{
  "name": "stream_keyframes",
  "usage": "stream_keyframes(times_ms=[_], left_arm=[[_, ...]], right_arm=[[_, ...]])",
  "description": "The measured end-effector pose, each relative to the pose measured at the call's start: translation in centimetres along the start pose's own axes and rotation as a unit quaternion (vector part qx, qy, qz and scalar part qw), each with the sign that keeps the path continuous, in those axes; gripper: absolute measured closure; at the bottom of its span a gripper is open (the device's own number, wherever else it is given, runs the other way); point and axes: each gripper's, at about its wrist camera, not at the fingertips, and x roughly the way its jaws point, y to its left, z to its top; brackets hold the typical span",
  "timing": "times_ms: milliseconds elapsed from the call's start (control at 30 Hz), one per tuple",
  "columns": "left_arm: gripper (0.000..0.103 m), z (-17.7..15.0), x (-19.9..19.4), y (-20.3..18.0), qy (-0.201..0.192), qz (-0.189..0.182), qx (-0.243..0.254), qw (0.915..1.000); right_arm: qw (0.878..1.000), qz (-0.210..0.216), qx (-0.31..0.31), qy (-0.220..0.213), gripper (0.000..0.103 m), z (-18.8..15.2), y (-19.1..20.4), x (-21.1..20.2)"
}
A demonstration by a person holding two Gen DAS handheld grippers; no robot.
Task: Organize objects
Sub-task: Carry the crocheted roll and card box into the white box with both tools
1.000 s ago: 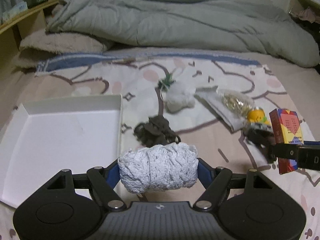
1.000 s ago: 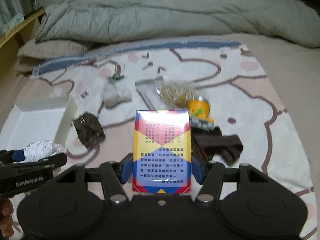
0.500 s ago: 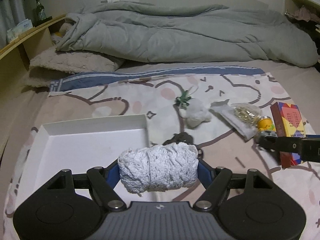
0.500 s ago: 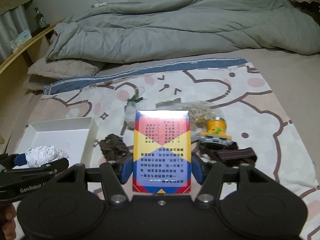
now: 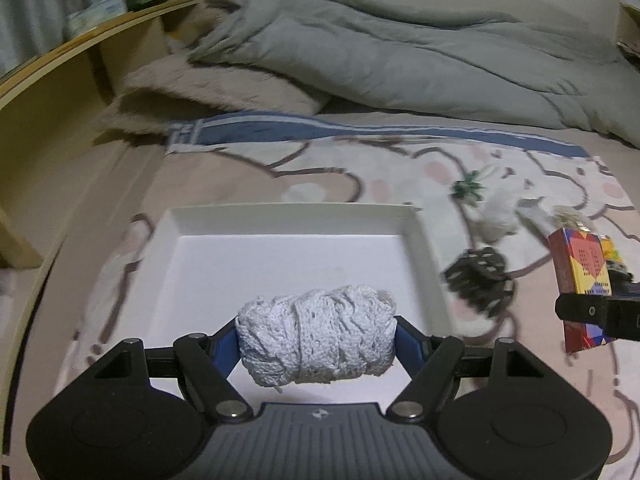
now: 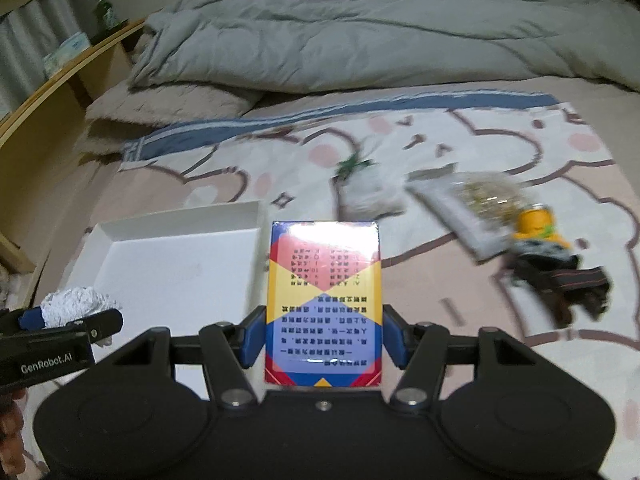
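Your left claw (image 5: 316, 344) is gripping a white knitted bundle (image 5: 316, 334) between its blue pads, the jaws set fairly wide around it. The bundle's underside and the pad faces are hidden behind the yarn. It is hanging over the near part of the white tray (image 5: 292, 220), whose near rim is cut off by the claw body.

Your right claw (image 6: 323, 338) is clamping a colourful box (image 6: 323, 300) by its two long edges, upright, front face toward the camera. The box is showing red, yellow and blue triangles with rows of dark characters printed upside down; they are too blurred to read, and glare is washing out its top strip. In the right wrist view it is sitting just right of the tray's (image 6: 180, 220) right wall.

At 9 o'clock in that view your left claw (image 6: 72, 316) is showing side-on with the white bundle (image 6: 76, 304) in it, and "GenRobot.AI" is readable on its body. Part of your hand (image 6: 12, 436) is cut off at the lower left corner.

At 3 o'clock a dark strap-like item (image 6: 560, 284) is lying on the bed sheet (image 6: 460, 140), motion-blurred. Just beyond it an orange object (image 6: 538, 224) is touching a clear packet (image 6: 476, 200) with pale contents you cannot identify. At 12 o'clock a small whitish thing with a green sprig (image 6: 360, 184) is smeared. In the left wrist view a dark crumpled item (image 5: 480, 276) is lying just right of the tray.

Farthest off, a grey duvet (image 6: 380, 28) is heaped along the back, with a wooden shelf (image 6: 60, 88) at 10 o'clock.
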Motion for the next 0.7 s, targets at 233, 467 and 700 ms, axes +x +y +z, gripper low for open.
stream_keyframes(times_ms=[233, 467, 700], left_arm=[[0.027, -1.0, 0.8, 4.2, 0.008, 0.02, 0.007, 0.9998], [0.026, -2.5, 2.0, 8.2, 0.028, 0.033, -0.003, 0.999], [0.027, -3.8, 3.2, 12.0, 0.052, 0.037, -0.033, 0.9974]], right_arm=[[0.999, 0.031, -0.015, 0.021, 0.043, -0.7, 5.7, 2.6], [0.997, 0.049, -0.028, 0.044, 0.043, -1.6, 10.6, 5.1], [0.996, 0.057, -0.034, 0.065, 0.043, -2.5, 14.2, 7.4]])
